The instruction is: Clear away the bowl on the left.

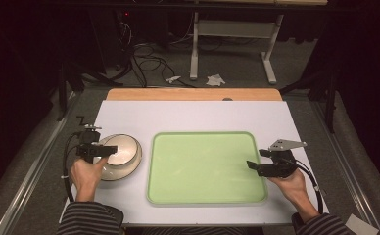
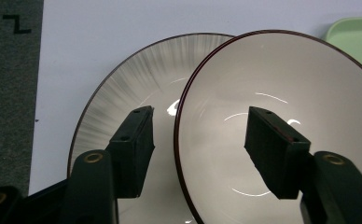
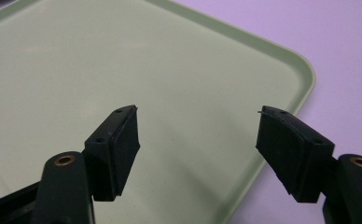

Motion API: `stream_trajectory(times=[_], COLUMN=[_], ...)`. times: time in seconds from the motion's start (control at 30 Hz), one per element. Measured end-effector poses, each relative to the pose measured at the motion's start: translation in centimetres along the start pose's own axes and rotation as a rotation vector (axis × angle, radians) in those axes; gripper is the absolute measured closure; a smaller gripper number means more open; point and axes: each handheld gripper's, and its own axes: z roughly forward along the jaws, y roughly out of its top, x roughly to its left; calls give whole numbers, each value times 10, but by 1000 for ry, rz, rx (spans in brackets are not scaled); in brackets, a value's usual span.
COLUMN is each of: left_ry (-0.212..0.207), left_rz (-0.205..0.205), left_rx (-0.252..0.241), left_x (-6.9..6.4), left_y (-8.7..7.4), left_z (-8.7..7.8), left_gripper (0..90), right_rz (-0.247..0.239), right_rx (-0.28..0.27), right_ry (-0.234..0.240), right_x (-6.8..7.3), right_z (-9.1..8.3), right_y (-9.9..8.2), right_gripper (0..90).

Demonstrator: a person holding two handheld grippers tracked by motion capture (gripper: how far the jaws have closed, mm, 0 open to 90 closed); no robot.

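Left tongs (image 2: 200, 140) hang spread wide astride the rim of the upper white bowl (image 2: 281, 116), tilted in the streaked bowl (image 2: 123, 98) on the desk (image 1: 129, 115) left of the green tray (image 1: 207, 167), while right tongs (image 3: 198, 149) gape open over the tray's corner.

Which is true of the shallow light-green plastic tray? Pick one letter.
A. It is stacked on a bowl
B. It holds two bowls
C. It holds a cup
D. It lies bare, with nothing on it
D: the high view shows the light-green tray bare, while the white bowls sit on the table left of it.
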Motion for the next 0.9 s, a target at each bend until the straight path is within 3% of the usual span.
stream_trajectory(times=[0.37, 0.7, 0.9], left_ry=[12, -1, -30], left_rz=[27, 9, -13], left_rx=[55, 76, 72], left_x=[-3, 1, 3], left_y=[-1, -1, -1], left_z=[8, 10, 10], left_gripper=[620, 807, 828], right_rz=[-6, -13, -12], right_rx=[11, 20, 22], right_ry=[9, 12, 7], right_x=[2, 2, 2], right_z=[3, 5, 4], right_y=[0, -1, -1], right_gripper=[328, 336, 342])
